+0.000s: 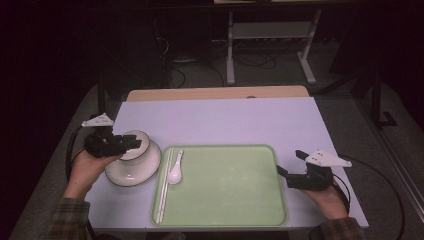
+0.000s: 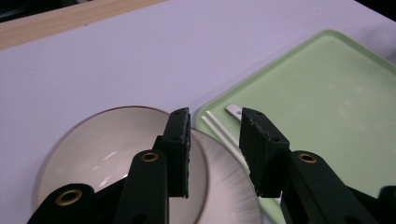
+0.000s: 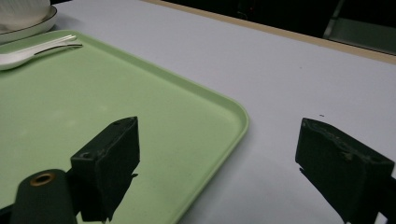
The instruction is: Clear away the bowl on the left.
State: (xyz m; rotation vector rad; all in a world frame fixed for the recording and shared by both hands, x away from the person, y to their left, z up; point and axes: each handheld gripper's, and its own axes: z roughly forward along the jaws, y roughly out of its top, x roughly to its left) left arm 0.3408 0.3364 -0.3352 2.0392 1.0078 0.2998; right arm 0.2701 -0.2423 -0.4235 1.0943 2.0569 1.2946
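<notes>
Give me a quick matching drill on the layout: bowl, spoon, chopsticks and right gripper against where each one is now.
Things:
1. white bowl
2. spoon
3. chopsticks
4. right gripper

Places:
A. lying along the left edge of the green tray
B. jaws open, by the tray's right edge
C. on the table, left of the tray
D. on the tray, just right of the chopsticks

Pairs: 1-C, 2-D, 3-A, 4-B
</notes>
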